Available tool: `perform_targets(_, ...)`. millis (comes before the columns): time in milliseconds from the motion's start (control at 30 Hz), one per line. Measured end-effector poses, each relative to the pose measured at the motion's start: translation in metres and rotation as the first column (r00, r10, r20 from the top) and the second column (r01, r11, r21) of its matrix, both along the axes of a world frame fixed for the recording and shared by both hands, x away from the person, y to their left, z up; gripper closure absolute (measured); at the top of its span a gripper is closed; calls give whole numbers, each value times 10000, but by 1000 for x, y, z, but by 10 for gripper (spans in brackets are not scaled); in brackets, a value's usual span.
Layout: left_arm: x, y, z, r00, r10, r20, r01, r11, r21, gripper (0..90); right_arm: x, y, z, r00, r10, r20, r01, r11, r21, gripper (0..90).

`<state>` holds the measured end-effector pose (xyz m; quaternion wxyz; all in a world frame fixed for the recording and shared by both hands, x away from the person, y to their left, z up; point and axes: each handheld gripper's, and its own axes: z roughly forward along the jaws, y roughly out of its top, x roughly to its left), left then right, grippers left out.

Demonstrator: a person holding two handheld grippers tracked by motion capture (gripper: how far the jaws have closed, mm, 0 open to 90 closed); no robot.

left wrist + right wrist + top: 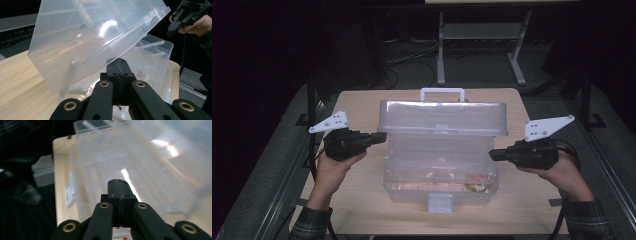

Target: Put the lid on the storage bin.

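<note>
A clear plastic box (441, 170) sat mid-counter (362, 107), lid (442, 117) raised. The left claw (379, 137) at nine o'clock and right claw (493, 155) at three o'clock were both pressed together, empty.

Dim room, black surround; overhead light falls on the table (362, 200). Glare streaks on the clear lid (107, 26) near 12 o'clock. Right gripper view is soft, probably motion blur; box (105, 165) is hazy. High view is grainy, corners dark.
</note>
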<state>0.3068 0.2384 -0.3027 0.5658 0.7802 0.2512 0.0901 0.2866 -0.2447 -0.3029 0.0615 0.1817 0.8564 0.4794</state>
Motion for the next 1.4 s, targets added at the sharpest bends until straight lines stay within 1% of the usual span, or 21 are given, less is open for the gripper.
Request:
perform_targets(33, -1, 0, 0, 10000, -17, 15, 17, 10000, 14, 900, 0, -2, 0, 10000, -62, 16, 62, 9999, 87, 899)
perform_targets(100, -3, 1, -1, 10000, -25, -12, 25, 10000, -46, 900, -1, -9, 0, 9993, -381, 59, 379, 9987, 335, 899)
perform_targets(133, -4, 1, -2, 10000, -9, -17, 9, 10000, -16, 900, -1, -12, -1, 9991, -419, 19, 418, 9983, 400, 899)
perform_targets(167, -5, 1, -2, 10000, 6, -7, -6, 10000, 22, 900, -2, -14, -1, 9982, -596, 77, 592, 9973, 437, 899)
perform_targets(233, -7, 1, -3, 10000, -23, -24, 23, 10000, 3, 900, -2, -18, -2, 9973, -736, 69, 732, 9958, 552, 899)
perform_targets(300, -10, 1, -4, 10000, -87, -16, 87, 10000, -12, 900, -3, -23, -4, 9951, -988, 89, 979, 9924, 752, 899)
perform_targets(367, -12, 1, -4, 9999, -113, -42, 113, 9999, 6, 899, -4, -26, -6, 9915, -1277, 246, 1251, 9882, 886, 899)
perform_targets(400, -13, 1, -5, 9999, -141, -46, 141, 9999, -2, 900, -4, -27, -7, 9913, -1295, 255, 1265, 9874, 950, 899)
perform_targets(433, -13, 1, -5, 9998, -184, -47, 184, 9998, 1, 900, -4, -28, -8, 9893, -1431, 289, 1395, 9850, 1017, 899)
perform_targets(467, -14, 1, -6, 9998, -209, -15, 209, 9998, 48, 899, -4, -29, -9, 9893, -1438, 263, 1401, 9841, 1088, 899)
perform_targets(567, -16, 1, -8, 9996, -281, -38, 280, 9996, -20, 900, -5, -30, -12, 9890, -1462, 229, 1424, 9825, 1203, 899)
perform_targets(733, -20, 1, -13, 9994, -337, 12, 337, 9994, -38, 900, -7, -32, -18, 9887, -1496, 117, 1467, 9803, 1324, 900)
perform_targets(800, -21, 2, -14, 9991, -406, 73, 406, 9992, 17, 900, -9, -32, -19, 9886, -1505, 95, 1478, 9796, 1360, 899)
perform_targets(1100, -28, 3, -19, 9986, -448, 263, 446, 9990, 93, 899, -14, -35, -25, 9880, -1537, 124, 1507, 9792, 1356, 899)
perform_targets(1400, -34, 4, -27, 9981, -551, 257, 546, 9983, 192, 899, -17, -35, -32, 9888, -1492, 64, 1471, 9804, 1311, 898)
